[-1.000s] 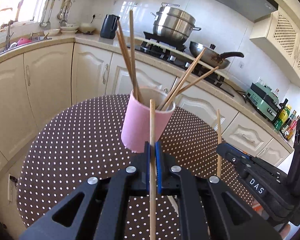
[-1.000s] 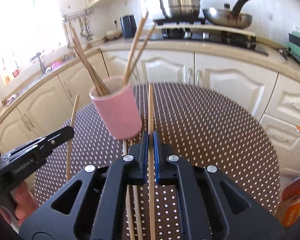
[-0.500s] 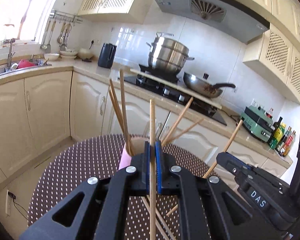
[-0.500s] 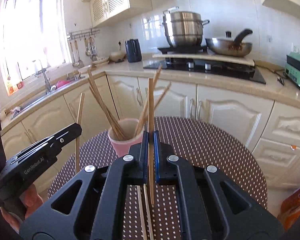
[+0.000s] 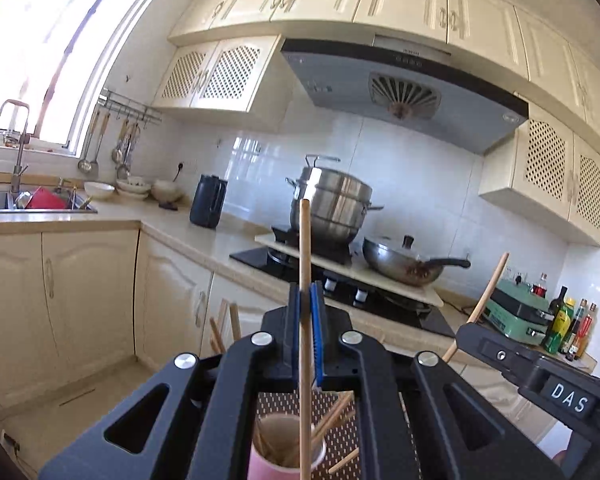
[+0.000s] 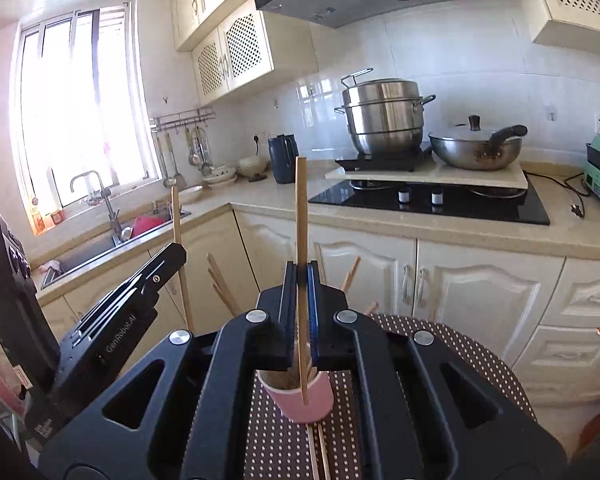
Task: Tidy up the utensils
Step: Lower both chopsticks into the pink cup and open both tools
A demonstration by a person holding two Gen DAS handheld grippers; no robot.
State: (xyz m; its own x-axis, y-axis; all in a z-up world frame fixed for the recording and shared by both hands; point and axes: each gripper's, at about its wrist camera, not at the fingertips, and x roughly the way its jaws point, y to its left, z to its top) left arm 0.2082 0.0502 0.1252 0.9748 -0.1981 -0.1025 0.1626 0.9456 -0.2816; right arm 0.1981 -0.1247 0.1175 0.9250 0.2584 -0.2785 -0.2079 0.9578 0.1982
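Note:
My left gripper [image 5: 305, 296] is shut on an upright wooden chopstick [image 5: 305, 248], held above a pink cup [image 5: 276, 462] that holds several chopsticks. My right gripper [image 6: 301, 272] is likewise shut on an upright chopstick [image 6: 301, 216] over the same pink cup [image 6: 300, 400], its lower end hanging in front of the cup's rim. Each gripper also shows in the other's view: the right gripper [image 5: 466, 334] with its slanting chopstick [image 5: 488, 292], the left gripper [image 6: 176, 254] with its chopstick [image 6: 177, 232]. Two loose chopsticks [image 6: 318, 454] lie on the dotted table [image 6: 440, 344] in front of the cup.
Behind the table runs a kitchen counter [image 6: 420, 224] with a hob, a steel pot [image 6: 384, 120] and a wok [image 6: 476, 152]. A dark kettle [image 5: 208, 200] and a sink [image 6: 112, 240] are to the left. A green appliance [image 5: 516, 316] and bottles [image 5: 568, 328] stand at the right.
Both grippers have risen and tilted upward with their chopsticks still clamped. The pink cup has dropped from the middle of each view to the bottom edge.

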